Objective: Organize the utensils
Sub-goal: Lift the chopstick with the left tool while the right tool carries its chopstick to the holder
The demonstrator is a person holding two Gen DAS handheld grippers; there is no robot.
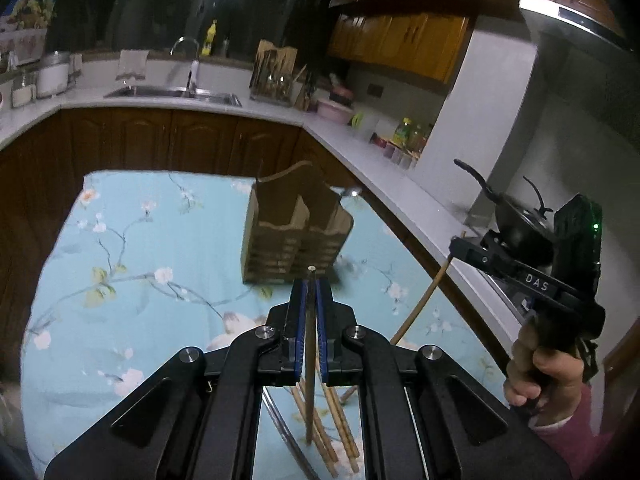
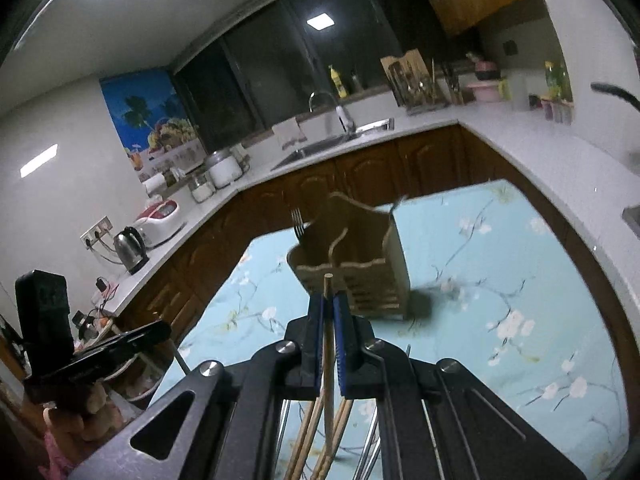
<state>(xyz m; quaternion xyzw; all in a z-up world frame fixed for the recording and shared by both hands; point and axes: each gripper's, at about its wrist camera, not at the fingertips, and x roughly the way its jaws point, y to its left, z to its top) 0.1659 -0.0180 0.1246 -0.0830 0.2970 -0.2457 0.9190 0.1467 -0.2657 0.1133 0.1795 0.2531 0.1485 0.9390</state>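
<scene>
Chopsticks are clamped one in each gripper, left gripper (image 1: 311,280) and right gripper (image 2: 328,300), lifted clear so each can likely drop into the wooden holder (image 1: 296,228) just ahead.

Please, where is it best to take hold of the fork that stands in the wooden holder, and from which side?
Probably grip the fork at its neck just below the tines, coming from above. It stands upright in the holder's left compartment, tines up; only that top part clears the rim, and the handle is hidden inside. Both grippers are shut on chopsticks now, so one would have to be freed first.
</scene>
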